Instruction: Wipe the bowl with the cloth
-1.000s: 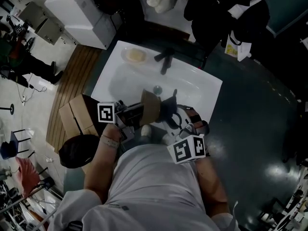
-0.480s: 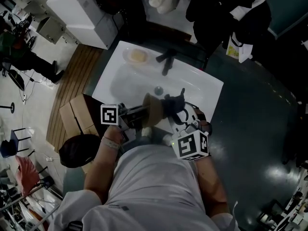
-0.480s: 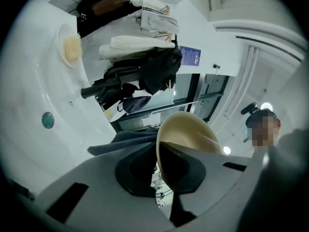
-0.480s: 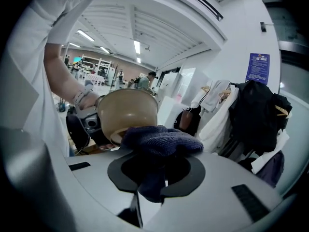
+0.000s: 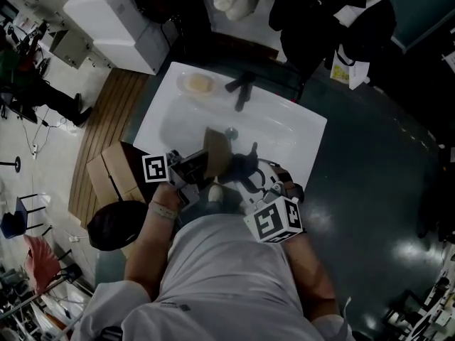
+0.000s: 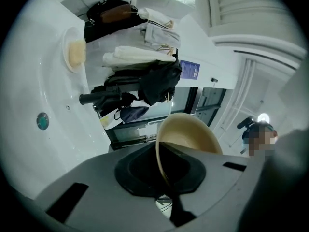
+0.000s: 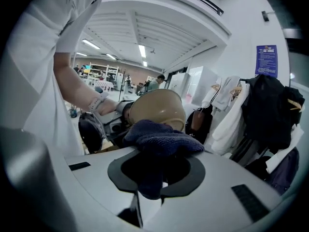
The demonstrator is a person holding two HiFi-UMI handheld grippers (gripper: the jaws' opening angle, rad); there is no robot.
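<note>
A tan bowl (image 5: 215, 150) is held on edge over the front of the white sink (image 5: 284, 130). My left gripper (image 5: 193, 163) is shut on its rim; in the left gripper view the bowl (image 6: 186, 137) rises between the jaws, its hollow turned right. My right gripper (image 5: 250, 170) is shut on a dark blue cloth (image 5: 240, 165). In the right gripper view the cloth (image 7: 159, 140) bulges from the jaws and lies against the bowl's outer wall (image 7: 157, 108).
A black tap (image 5: 242, 89) and a soap dish with a yellow bar (image 5: 198, 83) sit at the sink's back edge, the drain (image 5: 230, 131) mid-basin. Cardboard boxes (image 5: 114, 165) and a dark bin (image 5: 116, 222) stand left of the sink. Clothes (image 6: 149, 71) hang behind it.
The bowl has tipped more upright and shifted slightly left and away. The right gripper with the cloth moved left along the bowl; both marker cubes drifted a little left.
</note>
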